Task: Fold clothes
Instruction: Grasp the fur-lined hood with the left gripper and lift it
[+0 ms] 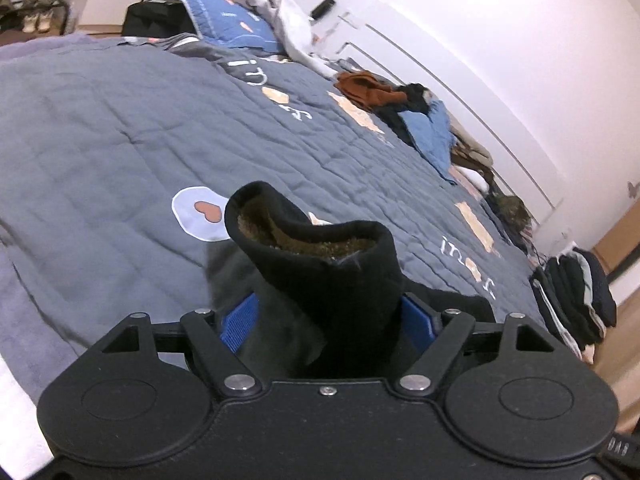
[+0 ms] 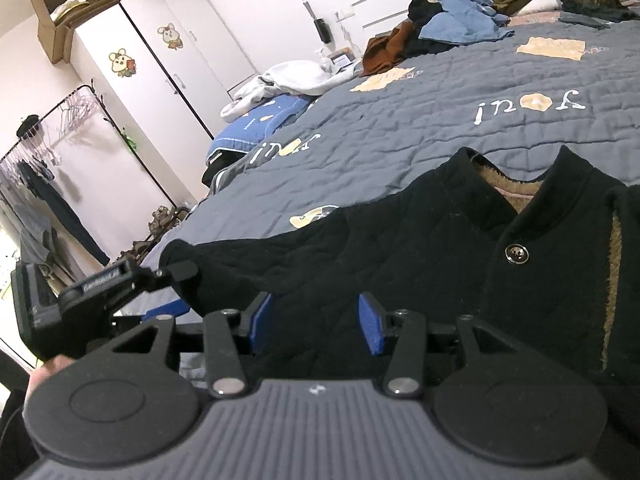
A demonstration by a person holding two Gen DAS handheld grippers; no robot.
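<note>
Both sets of jaws have black fabric between their blue pads. On the left gripper they stand wide around a sleeve cuff that rises up between them; whether the pads press it I cannot tell. On the right gripper they stand narrower, with the jacket's quilted cloth running between them, and a firm pinch is not clear either.

This black jacket lies on the near edge of the grey-blue quilted bedspread, collar away from the cameras. It is dark quilted cloth with a brown fleece lining showing at the collar and cuff, and a metal snap button on the front (the placket gapes a little).

As for progress, I judge this garment barely begun: it looks spread open, no fold yet made. A stack of folded clothes sits at the bed's edge, while a heap of unfolded clothes waits near the headboard, so much is left.
</note>
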